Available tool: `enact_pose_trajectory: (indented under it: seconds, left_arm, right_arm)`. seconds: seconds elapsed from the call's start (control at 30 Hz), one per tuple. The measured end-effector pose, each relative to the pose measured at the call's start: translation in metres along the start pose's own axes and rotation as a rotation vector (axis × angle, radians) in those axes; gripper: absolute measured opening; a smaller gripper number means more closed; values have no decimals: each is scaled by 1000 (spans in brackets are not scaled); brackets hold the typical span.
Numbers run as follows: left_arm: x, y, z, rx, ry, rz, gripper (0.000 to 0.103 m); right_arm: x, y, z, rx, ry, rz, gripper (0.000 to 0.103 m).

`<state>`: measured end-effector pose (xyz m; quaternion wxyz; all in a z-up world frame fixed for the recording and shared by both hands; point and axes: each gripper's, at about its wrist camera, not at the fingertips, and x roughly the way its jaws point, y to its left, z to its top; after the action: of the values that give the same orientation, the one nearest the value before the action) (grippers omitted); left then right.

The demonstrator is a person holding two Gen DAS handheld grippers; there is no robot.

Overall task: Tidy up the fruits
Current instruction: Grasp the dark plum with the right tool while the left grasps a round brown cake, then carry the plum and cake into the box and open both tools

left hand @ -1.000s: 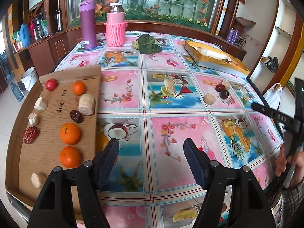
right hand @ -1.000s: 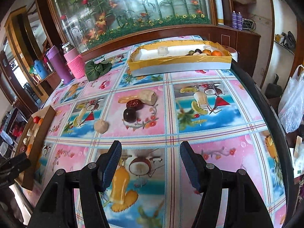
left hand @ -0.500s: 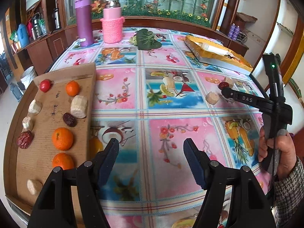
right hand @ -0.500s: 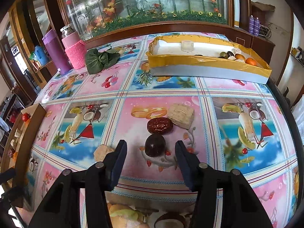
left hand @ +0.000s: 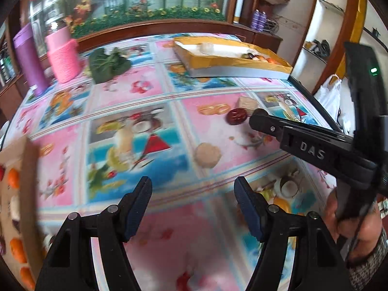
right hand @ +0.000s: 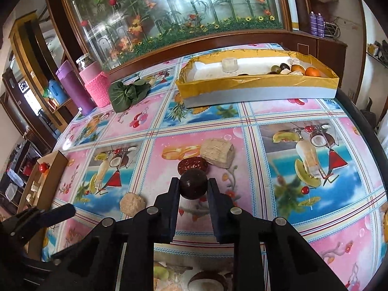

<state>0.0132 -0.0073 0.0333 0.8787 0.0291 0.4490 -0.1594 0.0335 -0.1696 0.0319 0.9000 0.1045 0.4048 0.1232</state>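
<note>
A small dark round fruit (right hand: 193, 186) is grasped by the right claw (right hand: 193, 187), whose jaws have just been closing on it; it is held at its widest part, low over the pink square of the tabletop (right hand: 266, 111). A wrinkled red date (right hand: 192, 165) lies just behind it, beside a pale rough block (right hand: 218, 152). The fruit is judged to be light and fairly firm, with a smooth skin that could slip, so a grip across the middle is suitable. The left claw (left hand: 192, 190) is released and nothing is between its jaws. The yellow-edged box (right hand: 257, 86) with other fruits is well apart.
</note>
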Motion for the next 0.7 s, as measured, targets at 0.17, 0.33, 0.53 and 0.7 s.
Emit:
enact_pose_trajectory:
  seconds: [0.17,0.33,0.53,0.7]
  left_arm:
    - [30,-13,16,31,28,-5,55]
    - [36,-13,19,38,22,20,27]
    - [19,-6,12,2,-4,21,27]
    - [-27,21,-1,-72,-59,14,27]
  right_arm:
    - [-4,-6,3,36,-9,12,24]
    - [-5,-4,5,28,-19,6,24]
    - [-6,3,4,-8,-35,-4,24]
    - [-8,12,1,-50,-52,-2,24]
